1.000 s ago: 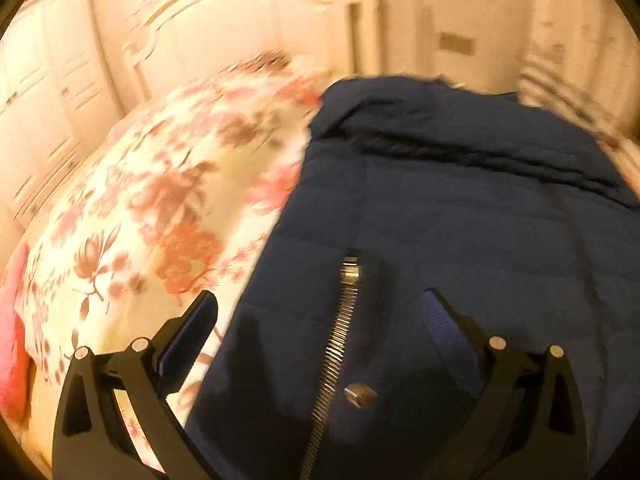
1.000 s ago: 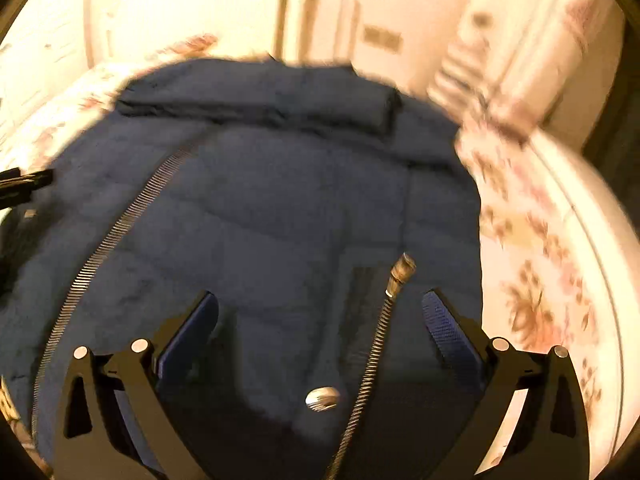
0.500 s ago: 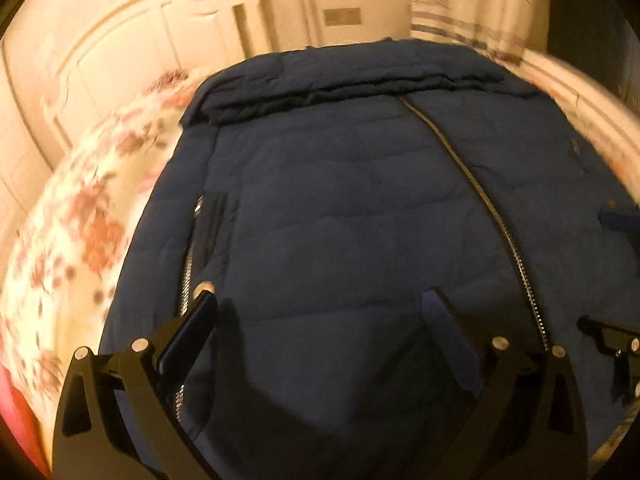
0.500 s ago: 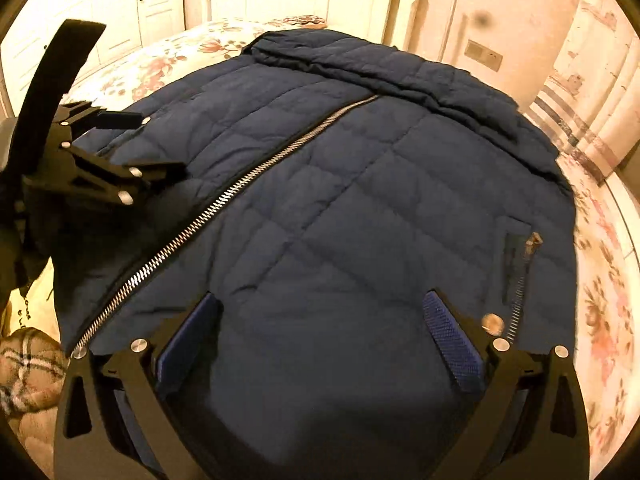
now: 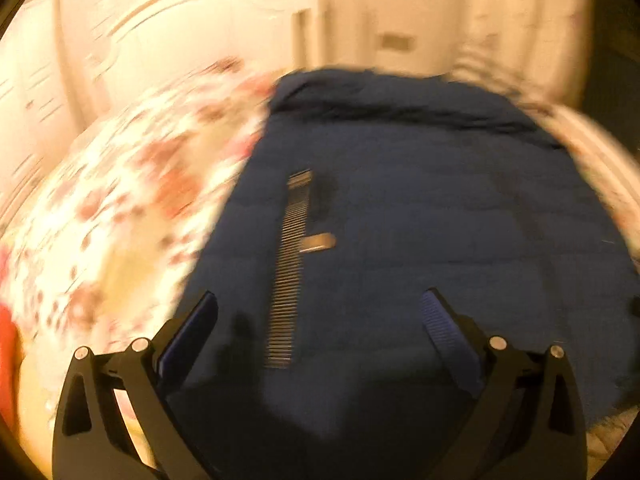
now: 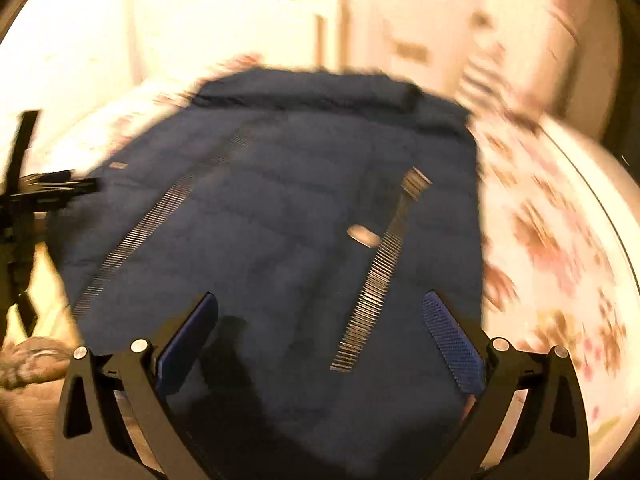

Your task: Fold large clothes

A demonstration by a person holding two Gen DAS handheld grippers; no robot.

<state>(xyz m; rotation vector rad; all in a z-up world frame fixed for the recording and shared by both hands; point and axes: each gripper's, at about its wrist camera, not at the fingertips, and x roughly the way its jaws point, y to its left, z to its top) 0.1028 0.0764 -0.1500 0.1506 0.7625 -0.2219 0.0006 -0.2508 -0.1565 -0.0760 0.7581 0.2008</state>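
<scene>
navy jacket (image 5: 440, 220) beneath both spread jaws

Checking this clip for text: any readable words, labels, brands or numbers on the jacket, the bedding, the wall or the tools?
None can be read in either view.
Navy jacket: no logo or label shows; its snap is too blurred to tell any engraving.
Wall plate: blurred, no lettering legible.
Floral bedspread: pattern only.
Left tool and right tool: no markings visible.
</scene>
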